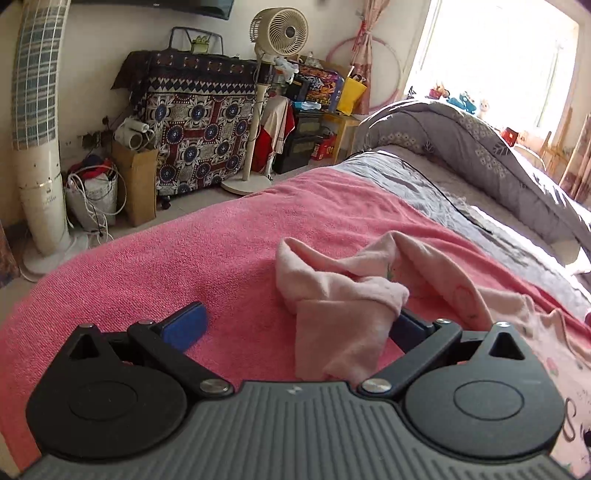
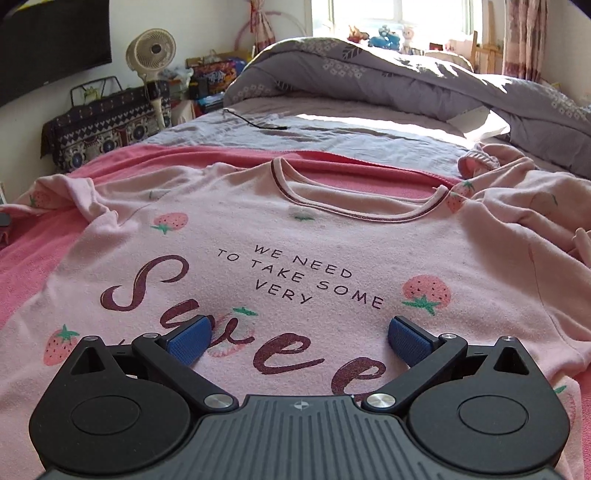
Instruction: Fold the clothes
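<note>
On the bed's pink towel (image 1: 184, 251), the pink shirt (image 2: 295, 240) is lying face-up; the left claw (image 1: 291, 328), spread wide, has its sleeve (image 1: 340, 295) draping over one finger, while the right claw (image 2: 297, 332) is hovering released above the print.

A pedestal fan (image 1: 279, 33) stood far ahead of the jaws, a patterned cloth-covered cabinet (image 1: 199, 122) left of it, a grey quilt (image 1: 480, 147) ahead and right.

Shirt (image 2: 295, 236): soft matt knit cloth, glittery print lettering. Towel (image 1: 184, 251) under it: rough terry loop cloth. Right gripper (image 2: 297, 338): matt black plastic, textured blue rubbery pads (image 2: 408, 341), shiny metal pivots. Quilt (image 2: 406, 74): smooth cloth.
</note>
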Demonstrator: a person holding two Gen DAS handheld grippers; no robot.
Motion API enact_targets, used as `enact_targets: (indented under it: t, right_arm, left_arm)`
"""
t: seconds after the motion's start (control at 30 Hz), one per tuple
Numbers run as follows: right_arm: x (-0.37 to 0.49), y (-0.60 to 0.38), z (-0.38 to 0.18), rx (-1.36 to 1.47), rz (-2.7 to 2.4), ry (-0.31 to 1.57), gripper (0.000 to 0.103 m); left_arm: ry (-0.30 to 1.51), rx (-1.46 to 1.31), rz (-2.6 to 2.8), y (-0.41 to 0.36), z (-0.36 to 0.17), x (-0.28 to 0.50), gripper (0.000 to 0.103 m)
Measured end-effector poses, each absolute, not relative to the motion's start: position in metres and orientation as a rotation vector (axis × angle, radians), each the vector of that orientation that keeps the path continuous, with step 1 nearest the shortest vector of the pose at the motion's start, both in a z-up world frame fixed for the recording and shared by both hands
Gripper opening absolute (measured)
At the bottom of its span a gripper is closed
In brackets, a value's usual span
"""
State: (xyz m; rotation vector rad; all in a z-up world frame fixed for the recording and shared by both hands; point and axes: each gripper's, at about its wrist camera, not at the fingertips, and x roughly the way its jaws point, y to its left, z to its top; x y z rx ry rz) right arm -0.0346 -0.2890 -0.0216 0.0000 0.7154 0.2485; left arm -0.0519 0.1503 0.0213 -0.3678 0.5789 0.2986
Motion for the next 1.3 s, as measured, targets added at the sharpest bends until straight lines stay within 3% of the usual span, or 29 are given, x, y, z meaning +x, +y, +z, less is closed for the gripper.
enact_targets:
  t: [0.07,0.23,0.3,0.47,0.57,0.67,0.8,0.97,1.1,1.17,1.3]
  right_arm:
    - [-0.035,-0.294,-0.021,0.03,0.257,0.71,0.103]
    - [-0.032,-0.289,-0.021,-0.011,0.242,0.713,0.103]
    - [-0.032,-0.29,-0.021,-0.001,0.245,0.713,0.103]
    - [-0.033,-0.29,-0.022,-0.002,0.245,0.71,0.103]
    - [-0.033,-0.29,-0.022,0.001,0.245,0.71,0.103]
    - [-0.032,-0.29,-0.022,0.002,0.246,0.71,0.103]
    - [-0.033,-0.291,-0.021,0.004,0.246,0.71,0.103]
    - [-0.033,-0.291,-0.021,0.003,0.245,0.709,0.103]
    - [-0.032,-0.291,-0.022,0.002,0.245,0.71,0.103]
    - [-0.032,-0.291,-0.021,0.002,0.245,0.71,0.103]
    - [-0.032,-0.291,-0.022,0.004,0.244,0.709,0.103]
  left_arm:
    - [0.599,-0.3,0.312,0.145,0.02,-0.048,0.1]
    - [0.596,-0.133,0.333,0.118,0.019,-0.044,0.061]
    - [0.56,-0.124,0.381,0.117,0.028,-0.039,0.036]
    - [0.468,-0.101,0.5,0.112,0.05,-0.027,0.023]
    - [0.24,-0.026,0.513,0.1,0.085,-0.046,0.024]
    - [0.056,0.19,0.533,0.075,0.102,-0.068,0.033]
    - [0.222,0.198,0.536,0.09,0.075,-0.058,0.034]
    - [0.563,-0.115,0.576,0.148,0.02,-0.035,0.034]
    - [0.513,-0.148,0.564,0.154,0.027,-0.044,0.034]
    - [0.485,-0.135,0.563,0.149,0.03,-0.044,0.026]
    - [0.285,-0.19,0.457,0.133,0.065,-0.054,0.024]
